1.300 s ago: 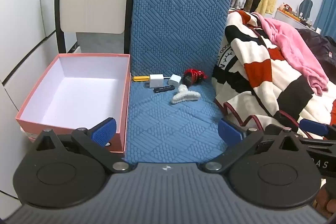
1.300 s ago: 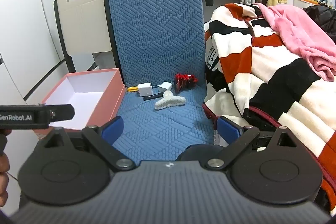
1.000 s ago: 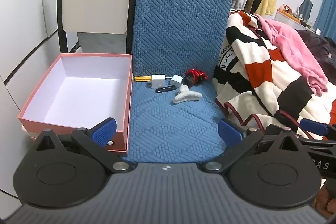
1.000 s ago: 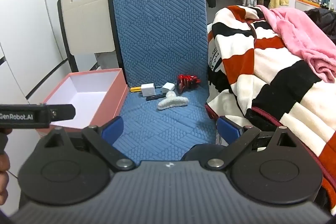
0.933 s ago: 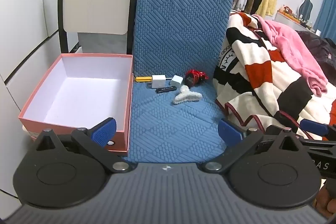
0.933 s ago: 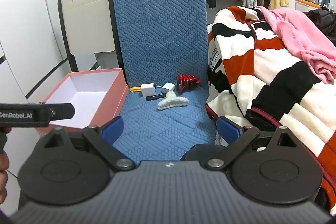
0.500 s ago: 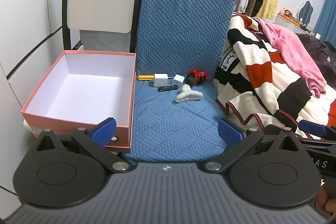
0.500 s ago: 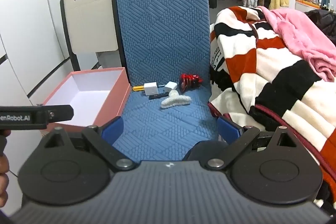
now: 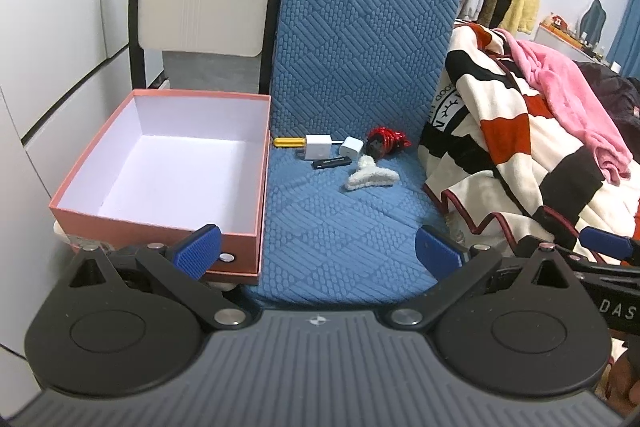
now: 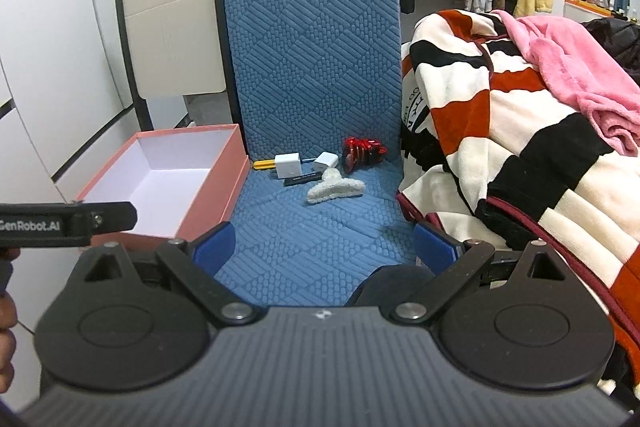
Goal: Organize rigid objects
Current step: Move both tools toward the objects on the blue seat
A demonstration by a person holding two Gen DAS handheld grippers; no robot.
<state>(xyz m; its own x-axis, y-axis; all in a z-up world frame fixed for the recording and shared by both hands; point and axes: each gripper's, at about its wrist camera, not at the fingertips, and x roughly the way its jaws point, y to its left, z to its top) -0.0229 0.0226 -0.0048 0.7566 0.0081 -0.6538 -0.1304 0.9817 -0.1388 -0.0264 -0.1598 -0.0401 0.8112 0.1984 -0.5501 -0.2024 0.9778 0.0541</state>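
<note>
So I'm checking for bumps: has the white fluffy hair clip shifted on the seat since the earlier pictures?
No. The hair clip still lies just in front of the black stick and the white chargers; only the camera moved.

Both views toward blue chair (image 9: 360, 211)

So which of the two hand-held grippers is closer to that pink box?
Left. The left hand-held gripper hangs at the front corner of the pink box, one finger overlapping its wall. The right hand-held gripper sits further right, over the blue seat cushion.
</note>
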